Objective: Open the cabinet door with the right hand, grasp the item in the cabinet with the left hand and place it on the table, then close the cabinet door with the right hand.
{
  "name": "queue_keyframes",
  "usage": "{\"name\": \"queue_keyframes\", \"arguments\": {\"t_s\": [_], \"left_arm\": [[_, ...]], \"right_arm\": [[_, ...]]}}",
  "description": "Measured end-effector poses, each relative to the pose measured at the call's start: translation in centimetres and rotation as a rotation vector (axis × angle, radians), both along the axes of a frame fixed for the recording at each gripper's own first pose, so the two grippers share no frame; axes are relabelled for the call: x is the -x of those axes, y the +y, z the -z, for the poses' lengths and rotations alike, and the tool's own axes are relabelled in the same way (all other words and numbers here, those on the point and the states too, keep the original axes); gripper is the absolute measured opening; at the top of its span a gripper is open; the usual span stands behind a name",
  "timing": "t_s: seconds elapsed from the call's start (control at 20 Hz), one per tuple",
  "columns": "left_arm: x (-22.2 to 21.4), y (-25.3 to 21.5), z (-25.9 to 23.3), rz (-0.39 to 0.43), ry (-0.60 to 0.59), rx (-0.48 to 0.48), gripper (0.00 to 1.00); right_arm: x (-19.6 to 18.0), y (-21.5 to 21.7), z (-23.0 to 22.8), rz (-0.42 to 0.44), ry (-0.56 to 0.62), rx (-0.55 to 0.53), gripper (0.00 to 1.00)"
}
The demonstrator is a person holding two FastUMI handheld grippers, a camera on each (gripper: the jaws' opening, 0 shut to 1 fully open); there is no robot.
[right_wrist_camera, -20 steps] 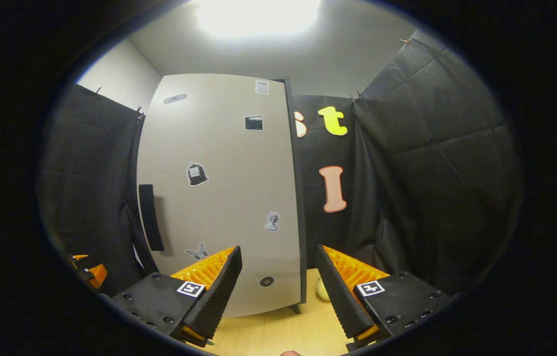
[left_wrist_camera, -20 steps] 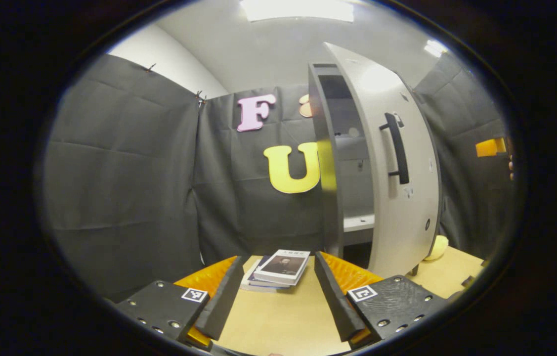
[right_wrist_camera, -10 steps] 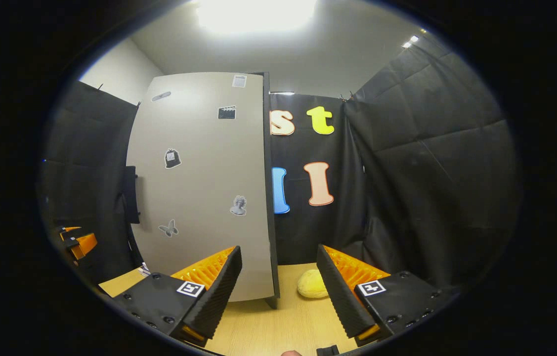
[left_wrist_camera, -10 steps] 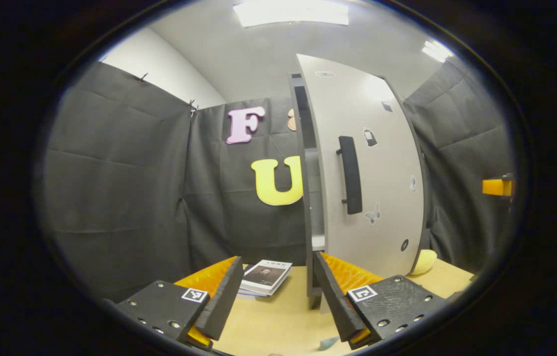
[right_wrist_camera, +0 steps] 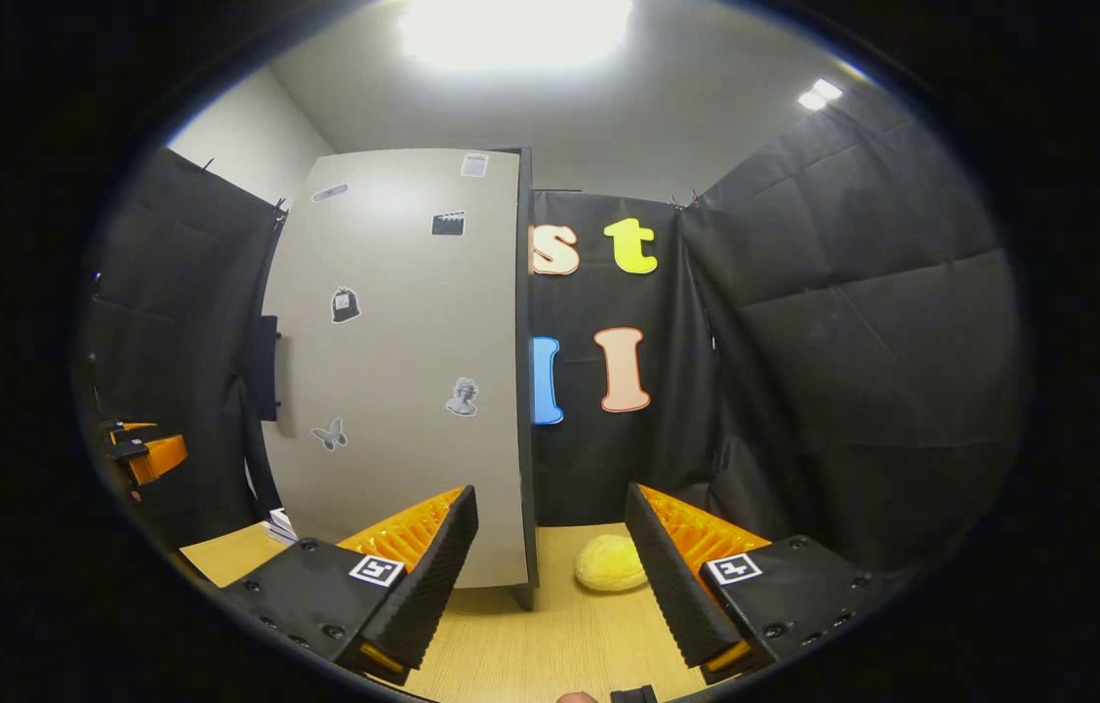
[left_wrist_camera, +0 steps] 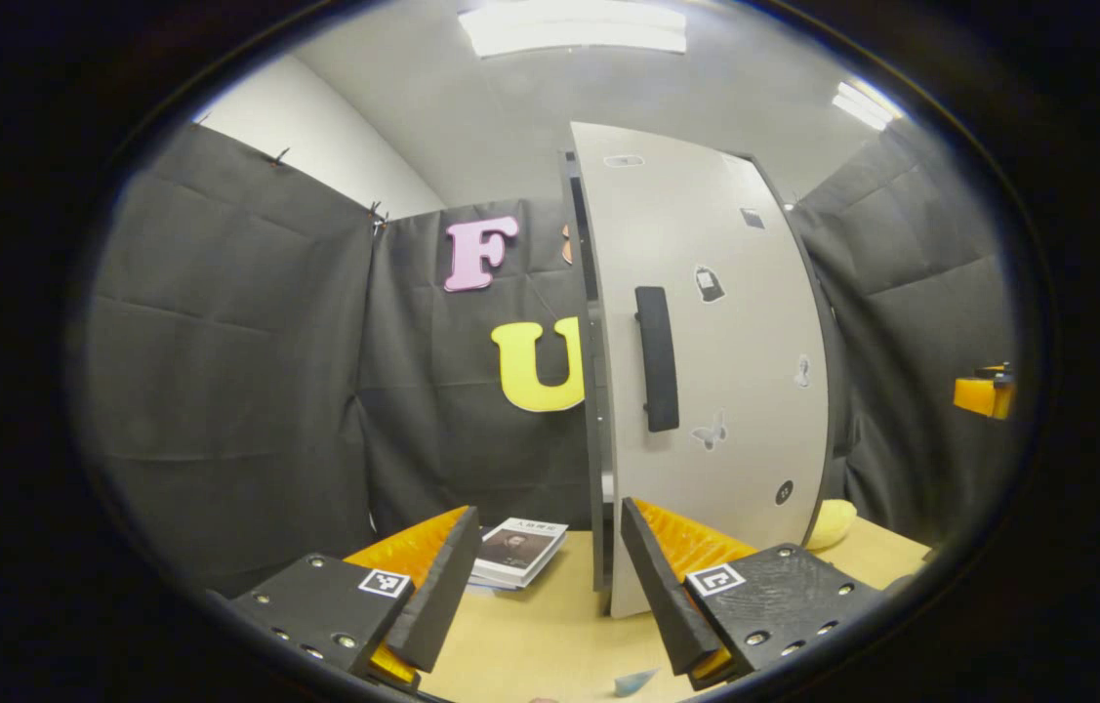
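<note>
Presently, the cabinet [left_wrist_camera: 598, 391] is seen standing upright on the bench [left_wrist_camera: 530, 640], with its door [left_wrist_camera: 715, 361] shut or very nearly so; a thin dark seam is visible along the door's left edge in the left gripper view, and whether it is fully latched cannot be told. A dark vertical handle [left_wrist_camera: 657, 358] is mounted near that left edge. Small stickers are scattered over the door face.

The left gripper [left_wrist_camera: 543, 586] is held low over the bench, near side, with its jaws apart and nothing between them. Beyond the jaws, a stack of books [left_wrist_camera: 517, 551] is seen lying flat on the bench, left of the cabinet and just beside its foot, apart from both grippers. A yellow soft object [left_wrist_camera: 833, 523] is noted on the bench at the cabinet's right, partly hidden by the door.

In the right gripper view, the right gripper [right_wrist_camera: 550, 571] is held before the door's [right_wrist_camera: 393, 361] right part, its jaws apart and empty, not touching the door. The yellow object [right_wrist_camera: 611, 564] is seen resting on the bench [right_wrist_camera: 550, 644] right of the cabinet, far of the jaws. The left gripper [right_wrist_camera: 144, 454] is seen at the far left edge. A corner of the books [right_wrist_camera: 278, 525] shows by the door's lower left.
</note>
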State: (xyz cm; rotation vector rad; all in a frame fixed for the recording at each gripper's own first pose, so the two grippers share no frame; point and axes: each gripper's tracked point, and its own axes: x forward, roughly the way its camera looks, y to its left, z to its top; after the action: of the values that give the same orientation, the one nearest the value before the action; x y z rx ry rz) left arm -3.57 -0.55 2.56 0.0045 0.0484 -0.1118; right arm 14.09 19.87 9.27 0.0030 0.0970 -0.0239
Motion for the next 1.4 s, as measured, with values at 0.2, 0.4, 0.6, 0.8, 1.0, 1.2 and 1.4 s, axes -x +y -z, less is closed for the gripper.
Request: {"name": "queue_keyframes", "arguments": {"t_s": [0.2, 0.4, 0.6, 0.8, 1.0, 1.2, 1.4], "left_arm": [[0.1, 0.6, -0.3, -0.003, -0.002, 0.0, 0.87], [0.2, 0.2, -0.2, 0.008, -0.006, -0.002, 0.87], [0.5, -0.3, -0.1, 0.019, -0.012, -0.009, 0.87], [0.7, -0.4, 0.0, 0.019, -0.013, -0.005, 0.87], [0.6, -0.3, -0.1, 0.009, -0.018, 0.001, 0.87], [0.7, -0.3, -0.3, 0.002, -0.03, 0.005, 0.87], [1.1, 0.1, -0.8, -0.015, -0.045, -0.014, 0.87]], "right_arm": [[0.2, 0.0, 0.0, 0.005, -0.007, 0.004, 0.92], [0.3, 0.0, 0.1, 0.01, -0.003, 0.012, 0.92], [0.5, 0.0, 0.1, 0.015, -0.006, 0.006, 0.96], [0.6, 0.0, 0.0, 0.019, -0.015, 0.005, 0.96], [0.7, 0.1, -0.2, 0.011, -0.023, 0.005, 0.92], [0.7, 0.2, -0.6, 0.003, -0.046, -0.005, 0.92], [0.2, 0.8, -1.0, -0.01, -0.065, -0.026, 0.96]]}}
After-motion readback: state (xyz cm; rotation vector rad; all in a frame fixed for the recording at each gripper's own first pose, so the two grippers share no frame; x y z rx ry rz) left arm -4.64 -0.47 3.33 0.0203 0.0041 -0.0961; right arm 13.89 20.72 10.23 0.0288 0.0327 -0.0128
